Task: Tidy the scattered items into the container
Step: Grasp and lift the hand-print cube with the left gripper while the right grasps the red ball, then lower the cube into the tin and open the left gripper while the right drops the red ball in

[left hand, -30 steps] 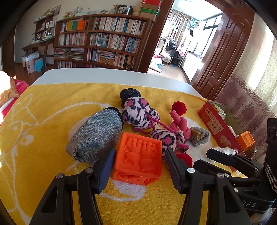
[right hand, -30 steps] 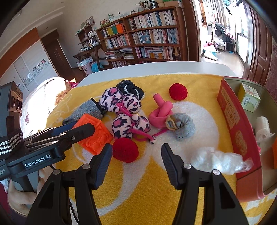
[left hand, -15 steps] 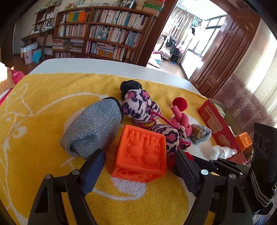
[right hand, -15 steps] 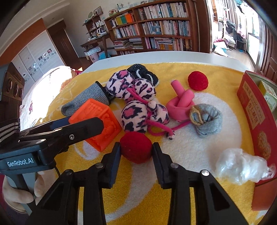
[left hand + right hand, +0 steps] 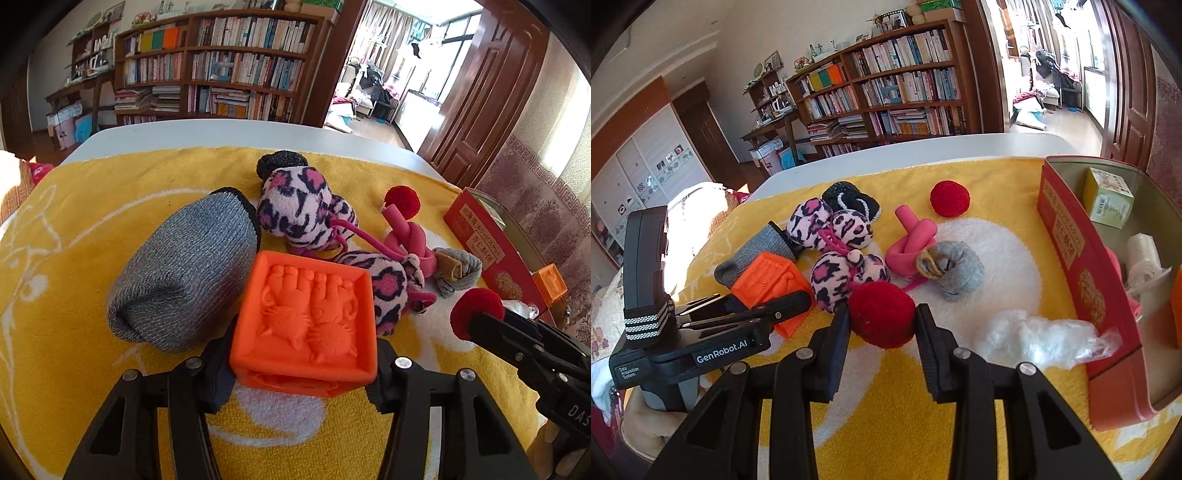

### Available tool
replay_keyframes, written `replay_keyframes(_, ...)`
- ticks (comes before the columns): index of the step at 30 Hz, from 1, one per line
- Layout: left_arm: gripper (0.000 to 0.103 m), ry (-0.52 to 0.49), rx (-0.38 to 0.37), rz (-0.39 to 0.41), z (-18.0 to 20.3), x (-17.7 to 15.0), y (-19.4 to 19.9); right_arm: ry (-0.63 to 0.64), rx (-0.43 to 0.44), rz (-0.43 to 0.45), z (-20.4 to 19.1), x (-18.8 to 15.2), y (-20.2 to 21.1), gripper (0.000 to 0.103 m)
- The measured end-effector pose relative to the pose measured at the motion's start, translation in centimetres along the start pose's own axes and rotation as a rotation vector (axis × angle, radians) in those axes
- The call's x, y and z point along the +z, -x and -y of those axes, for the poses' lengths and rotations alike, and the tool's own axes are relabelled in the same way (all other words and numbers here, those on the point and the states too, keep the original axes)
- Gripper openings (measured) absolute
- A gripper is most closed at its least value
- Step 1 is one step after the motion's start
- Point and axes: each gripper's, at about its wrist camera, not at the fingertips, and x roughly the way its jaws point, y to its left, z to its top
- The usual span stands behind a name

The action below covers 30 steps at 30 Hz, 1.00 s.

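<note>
Toys on yellow towel [image 5: 997, 254], red box [image 5: 1067, 243] alongside
Left tongs [image 5: 303, 365] closing on orange embossed cube [image 5: 308, 317]; right tongs [image 5: 881, 325] clamp red pompom [image 5: 881, 314] (both just above the towel).

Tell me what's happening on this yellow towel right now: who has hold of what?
A person is tidying toys with a handheld gripper in each hand. The left gripper is closing its jaws on the orange block, which fills the gap between them. The right gripper is clamped on a red pom-pom ball. Both sit low over the yellow towel. The leopard-print plush, grey sock and plastic bag lie outside the red box.
</note>
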Motion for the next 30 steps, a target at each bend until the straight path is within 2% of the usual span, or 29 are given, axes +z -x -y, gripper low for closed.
replay_keyframes(8, 0.056, -0.019, 0.001, 0.055, 1.7, -0.2, 2.0, -0.053, 0.009, 0.051, 1.3, 0.5, 1.4, 0.039)
replay_keyframes(19, 0.056, -0.016, -0.087, 0.104, 5.1, 0.9, 4.3, -0.128, -0.007, 0.150, 3.6, 1.7, 4.8, 0.039)
replay_keyframes(25, 0.056, -0.062, -0.129, 0.117, 8.5, 1.8, 4.7, -0.157, -0.109, 0.254, 6.7, 2.1, 8.7, 0.039)
replay_keyframes(30, 0.056, -0.104, -0.167, 0.123, 11.8, 2.8, 4.6, -0.177, -0.190, 0.294, 9.7, 1.8, 11.2, 0.039)
